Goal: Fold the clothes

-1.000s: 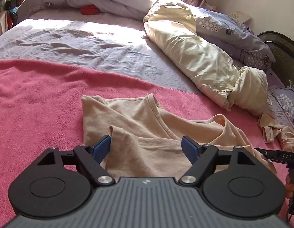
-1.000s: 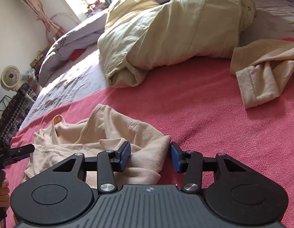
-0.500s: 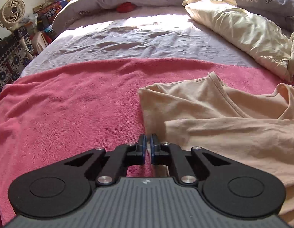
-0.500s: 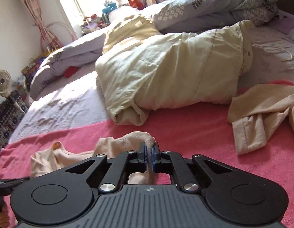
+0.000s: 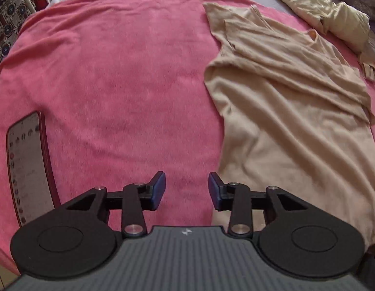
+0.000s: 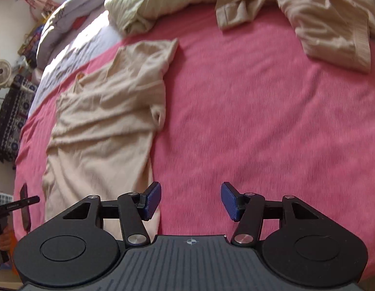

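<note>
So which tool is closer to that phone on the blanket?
Left. The left tool is beside the phone; the right tool sits across the beige shirt from it. Both tools have just been opening, empty.

We saw a beige tee [image 5: 291, 111] spread lengthwise on the pink blanket, wrinkled, w/ a second beige garment [image 6: 330, 21], prob. crumpled, well apart.
</note>
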A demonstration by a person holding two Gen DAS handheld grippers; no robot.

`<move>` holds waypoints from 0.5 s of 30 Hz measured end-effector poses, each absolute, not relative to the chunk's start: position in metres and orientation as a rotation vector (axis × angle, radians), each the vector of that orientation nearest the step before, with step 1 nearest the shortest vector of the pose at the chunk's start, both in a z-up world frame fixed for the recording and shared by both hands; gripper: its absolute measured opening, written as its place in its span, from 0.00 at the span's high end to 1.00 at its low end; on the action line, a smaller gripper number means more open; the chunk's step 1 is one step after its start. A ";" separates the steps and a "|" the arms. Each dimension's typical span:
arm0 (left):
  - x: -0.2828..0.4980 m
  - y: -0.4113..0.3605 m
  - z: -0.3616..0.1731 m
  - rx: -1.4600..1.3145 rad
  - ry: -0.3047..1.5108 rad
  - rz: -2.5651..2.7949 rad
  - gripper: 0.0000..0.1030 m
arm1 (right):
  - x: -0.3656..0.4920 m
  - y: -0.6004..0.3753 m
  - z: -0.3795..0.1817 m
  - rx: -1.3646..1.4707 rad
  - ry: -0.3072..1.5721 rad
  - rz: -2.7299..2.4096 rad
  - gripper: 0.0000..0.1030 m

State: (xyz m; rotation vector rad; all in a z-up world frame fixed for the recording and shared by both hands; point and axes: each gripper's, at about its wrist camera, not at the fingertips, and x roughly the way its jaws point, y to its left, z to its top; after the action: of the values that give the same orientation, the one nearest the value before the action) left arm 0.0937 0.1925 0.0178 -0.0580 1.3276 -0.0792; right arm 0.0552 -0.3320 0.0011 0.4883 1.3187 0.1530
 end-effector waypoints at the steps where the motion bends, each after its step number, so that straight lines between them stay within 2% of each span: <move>1: 0.080 0.191 0.015 -0.076 1.376 -0.102 0.56 | 0.043 -0.327 -0.002 0.501 1.363 0.175 0.46; 3: 0.057 0.185 0.004 -0.114 1.468 -0.148 0.51 | 0.024 -0.312 -0.012 0.507 1.442 0.206 0.46; 5: 0.045 0.179 -0.002 -0.113 1.492 -0.193 0.37 | 0.014 -0.299 -0.023 0.502 1.497 0.224 0.46; 8: 0.044 0.168 -0.002 -0.075 1.498 -0.249 0.27 | 0.011 -0.286 -0.024 0.469 1.501 0.241 0.40; 10: 0.043 0.164 -0.001 -0.043 1.499 -0.264 0.27 | 0.011 -0.284 -0.021 0.445 1.503 0.251 0.43; 11: 0.042 0.162 0.000 -0.029 1.497 -0.271 0.28 | 0.010 -0.285 -0.020 0.439 1.505 0.247 0.49; 15: 0.038 0.160 0.006 -0.066 1.499 -0.305 0.32 | 0.007 -0.290 -0.024 0.450 1.496 0.226 0.59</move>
State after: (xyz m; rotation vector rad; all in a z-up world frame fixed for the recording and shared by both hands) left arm 0.0376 0.1602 0.0056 -0.0662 1.4986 -0.3048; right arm 0.0075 -0.2900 -0.0237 0.4503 1.4965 0.2262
